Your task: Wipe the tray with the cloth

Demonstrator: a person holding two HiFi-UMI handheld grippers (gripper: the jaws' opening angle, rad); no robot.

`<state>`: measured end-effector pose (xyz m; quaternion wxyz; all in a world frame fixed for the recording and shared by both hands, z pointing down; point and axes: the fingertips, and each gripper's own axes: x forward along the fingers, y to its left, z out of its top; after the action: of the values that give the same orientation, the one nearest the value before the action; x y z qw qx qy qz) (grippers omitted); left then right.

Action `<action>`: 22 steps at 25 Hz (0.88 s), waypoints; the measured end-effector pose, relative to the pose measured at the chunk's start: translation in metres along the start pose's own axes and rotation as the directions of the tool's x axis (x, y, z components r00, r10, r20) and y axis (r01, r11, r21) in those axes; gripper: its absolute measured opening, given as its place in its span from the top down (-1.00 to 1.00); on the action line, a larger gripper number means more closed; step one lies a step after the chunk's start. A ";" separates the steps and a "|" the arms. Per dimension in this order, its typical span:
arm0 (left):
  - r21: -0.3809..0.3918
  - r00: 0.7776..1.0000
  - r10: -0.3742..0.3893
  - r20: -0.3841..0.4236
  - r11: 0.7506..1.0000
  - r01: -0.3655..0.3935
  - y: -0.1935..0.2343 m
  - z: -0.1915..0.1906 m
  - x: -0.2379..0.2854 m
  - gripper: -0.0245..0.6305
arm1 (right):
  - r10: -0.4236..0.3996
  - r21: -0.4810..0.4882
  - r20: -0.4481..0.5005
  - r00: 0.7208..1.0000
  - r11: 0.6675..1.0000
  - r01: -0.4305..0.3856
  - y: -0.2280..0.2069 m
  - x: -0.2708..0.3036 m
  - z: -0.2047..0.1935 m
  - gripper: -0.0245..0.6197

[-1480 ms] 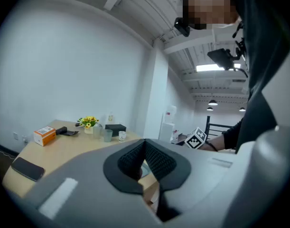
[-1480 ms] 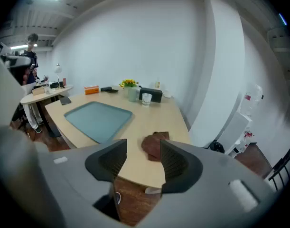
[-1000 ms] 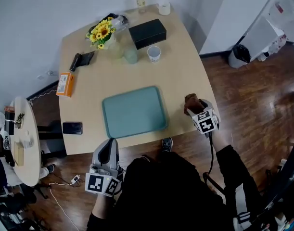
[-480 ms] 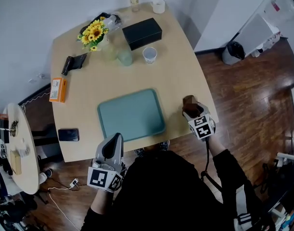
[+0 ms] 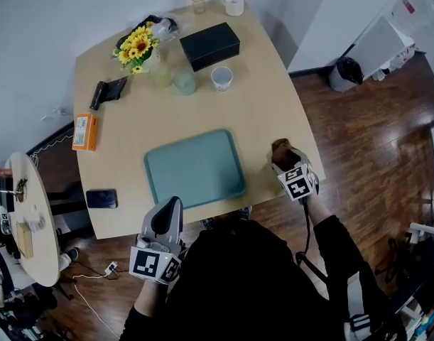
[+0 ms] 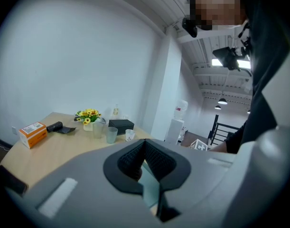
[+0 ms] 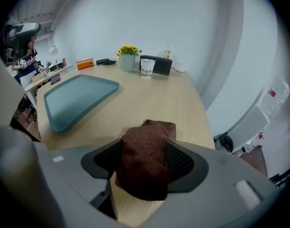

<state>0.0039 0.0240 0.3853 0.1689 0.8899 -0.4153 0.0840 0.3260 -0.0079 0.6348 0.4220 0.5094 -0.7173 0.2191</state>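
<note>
Hardly anything has moved in the last second: the right gripper sits at the same spot by the bench's right edge, with the cloth between its jaws as before. Only the head view has swung a little.

The jaws are easing apart around the cloth. In the right gripper view the wad still fills the gap, lapping over the left pad and lying against the right one. The cloth is dark brown with a terry nap and a stitched hem running across its face. It is bunched into a lump whose far end pokes out past the jaws, and it rests on the bare bench.

The tray lies to the left of that gripper, apart from the cloth. It is teal, rectangular with rounded corners and a raised rim, flat on the bench near the front edge.

The left gripper hangs off the bench in front of its near edge, pointing towards the tray. Its pads are pressed together with nothing between them.

At the far end stand a vase of sunflowers, a black box and a paper cup. An orange box and a phone lie along the left side.
</note>
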 end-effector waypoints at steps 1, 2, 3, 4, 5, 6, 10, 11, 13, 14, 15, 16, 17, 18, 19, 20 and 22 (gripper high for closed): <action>-0.002 1.000 0.000 0.004 1.000 0.000 0.000 0.000 0.000 0.92 | 0.004 0.008 0.002 1.000 1.000 -0.004 0.000 0.001 0.000 0.01; -0.003 1.000 0.000 0.008 1.000 0.000 -0.001 0.001 0.001 0.92 | 0.009 0.016 0.006 1.000 1.000 -0.009 0.000 0.001 0.000 0.01; -0.004 1.000 0.000 0.006 1.000 0.000 -0.001 0.000 0.001 0.92 | 0.013 0.024 0.011 1.000 1.000 -0.013 -0.001 0.002 0.000 0.02; -0.004 1.000 0.001 -0.004 1.000 -0.001 -0.002 -0.002 0.001 0.92 | 0.016 0.030 0.017 1.000 0.999 -0.016 -0.002 0.002 0.000 0.04; -0.003 1.000 0.003 -0.019 1.000 -0.003 -0.002 -0.004 0.001 0.92 | 0.018 0.034 0.022 1.000 0.999 -0.019 -0.003 0.002 0.000 0.06; -0.002 1.000 0.004 -0.028 1.000 -0.004 -0.002 -0.006 0.002 0.92 | 0.021 0.037 0.027 0.999 0.999 -0.022 -0.004 0.001 0.000 0.09; 0.002 0.999 0.030 -0.037 1.000 -0.030 0.003 -0.013 0.001 0.92 | 0.035 0.032 0.049 0.998 0.999 -0.036 -0.004 -0.005 0.001 0.46; 0.003 0.998 0.042 -0.044 0.999 -0.042 0.006 -0.015 0.000 0.92 | 0.042 0.028 0.049 0.998 0.999 -0.044 -0.003 -0.006 0.001 0.52; 0.008 0.997 0.064 -0.038 0.998 -0.063 0.011 -0.017 -0.001 0.92 | 0.067 0.029 0.042 0.997 0.997 -0.069 0.001 -0.010 0.001 0.58; 0.009 0.997 0.074 -0.039 0.997 -0.073 0.013 -0.019 -0.001 0.92 | 0.083 0.034 0.042 0.996 0.996 -0.084 0.002 -0.012 0.001 0.60; 0.011 0.995 0.084 -0.045 0.996 -0.083 0.015 -0.021 -0.001 0.92 | 0.098 0.042 0.047 0.994 0.994 -0.100 0.004 -0.015 0.002 0.61; 0.013 0.994 0.094 -0.053 0.996 -0.093 0.016 -0.023 0.000 0.92 | 0.111 0.049 0.058 0.992 0.992 -0.114 0.005 -0.019 0.004 0.62; 0.017 0.993 0.105 -0.060 0.994 -0.104 0.018 -0.027 0.000 0.92 | 0.124 0.054 0.075 0.989 0.990 -0.128 0.006 -0.023 0.008 0.63; 0.023 0.991 0.116 -0.067 0.993 -0.115 0.020 -0.031 0.000 0.92 | 0.137 0.054 0.095 0.986 0.988 -0.142 0.008 -0.028 0.013 0.63; 0.028 0.989 0.130 -0.076 0.991 -0.129 0.024 -0.036 -0.001 0.92 | 0.152 0.051 0.117 0.981 0.986 -0.159 0.012 -0.034 0.020 0.63; 0.031 0.986 0.147 -0.084 0.989 -0.145 0.029 -0.041 -0.003 0.92 | 0.168 0.047 0.142 0.976 0.983 -0.176 0.016 -0.039 0.029 0.63; 0.029 0.978 0.185 -0.096 0.983 -0.183 0.044 -0.049 -0.007 0.92 | 0.201 0.037 0.191 0.961 0.977 -0.212 0.027 -0.050 0.050 0.63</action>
<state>-0.0350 0.0206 0.4391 0.1719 0.8441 -0.4861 0.1469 0.2886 -0.0075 0.5684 0.3134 0.4620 -0.7961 0.2338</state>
